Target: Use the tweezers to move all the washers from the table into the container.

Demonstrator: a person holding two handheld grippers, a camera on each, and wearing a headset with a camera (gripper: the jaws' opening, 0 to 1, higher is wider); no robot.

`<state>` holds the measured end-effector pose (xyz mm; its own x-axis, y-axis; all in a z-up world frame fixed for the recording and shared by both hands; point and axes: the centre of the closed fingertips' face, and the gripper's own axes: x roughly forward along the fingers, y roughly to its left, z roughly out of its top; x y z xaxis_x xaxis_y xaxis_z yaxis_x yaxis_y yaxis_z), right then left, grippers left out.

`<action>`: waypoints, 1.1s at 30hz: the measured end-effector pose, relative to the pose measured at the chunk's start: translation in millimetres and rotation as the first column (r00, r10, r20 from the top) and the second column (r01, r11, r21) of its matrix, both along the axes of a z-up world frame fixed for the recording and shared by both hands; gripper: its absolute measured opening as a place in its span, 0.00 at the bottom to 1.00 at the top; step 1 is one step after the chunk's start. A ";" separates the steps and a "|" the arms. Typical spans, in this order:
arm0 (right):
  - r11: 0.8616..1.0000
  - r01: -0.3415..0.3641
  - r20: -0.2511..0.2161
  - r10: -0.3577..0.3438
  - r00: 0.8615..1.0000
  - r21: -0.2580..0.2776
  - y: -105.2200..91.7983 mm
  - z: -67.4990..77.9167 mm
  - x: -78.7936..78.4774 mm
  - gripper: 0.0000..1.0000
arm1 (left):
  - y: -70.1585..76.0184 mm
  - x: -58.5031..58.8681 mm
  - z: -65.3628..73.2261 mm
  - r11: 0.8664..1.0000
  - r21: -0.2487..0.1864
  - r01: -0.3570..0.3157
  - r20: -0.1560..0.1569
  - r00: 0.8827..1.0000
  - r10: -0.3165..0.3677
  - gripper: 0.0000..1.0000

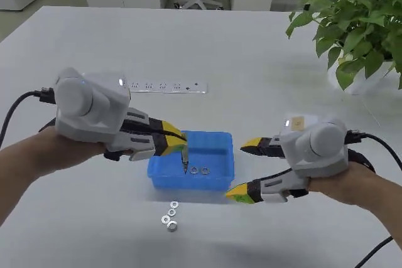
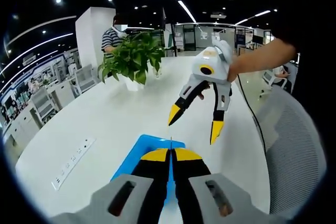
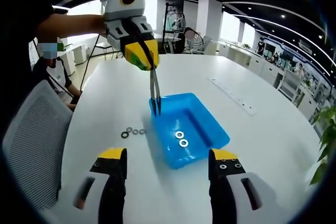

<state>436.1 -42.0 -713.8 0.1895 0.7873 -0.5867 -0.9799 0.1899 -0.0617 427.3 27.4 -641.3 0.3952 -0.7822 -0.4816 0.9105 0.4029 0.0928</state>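
Two washers (image 3: pixel 181 138) already lie in the blue container (image 1: pixel 217 136) — a small cluster (image 1: pixel 169 218) waits on the table (image 1: pixel 251 61) just beside it. The left gripper (image 1: pixel 178 137) pinches the tweezers (image 1: pixel 184 158), tips hanging inside the container; the right gripper (image 1: pixel 237 171) gapes, holding nothing — under half done, I judge.

The head view looks down from above and behind both grippers, close over the white table (image 1: pixel 207 48). The left gripper view rides low on the left gripper (image 1: pixel 182 139) and faces across to the right gripper (image 2: pixel 191 132), which is near. The right gripper view looks back at the left one and its tweezers (image 3: pixel 155 95). All three see the blue container (image 1: pixel 217 149) between the grippers.
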 end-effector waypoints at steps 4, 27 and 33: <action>1.000 0.014 -0.003 -0.014 1.000 0.011 -2.3 0.2 -3.5 0.69 | 2.6 -5.3 0.6 1.000 -0.004 -0.005 -0.003 1.000 0.005 0.05; 0.997 0.073 -0.020 -0.072 0.997 0.040 -9.4 -4.5 -22.4 0.98 | 3.8 -41.5 -17.6 1.000 -0.009 -0.001 -0.025 1.000 0.000 0.06; 0.996 0.077 -0.029 -0.076 0.997 0.048 -9.9 -6.8 -28.8 1.00 | 4.3 -47.9 -23.8 1.000 -0.010 -0.003 -0.027 1.000 0.002 0.06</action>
<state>407.2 -51.9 -720.6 0.2349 0.7990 -0.5535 -0.9636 0.2663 -0.0245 379.4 31.7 -665.0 0.3842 -0.7861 -0.4842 0.9116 0.4059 0.0644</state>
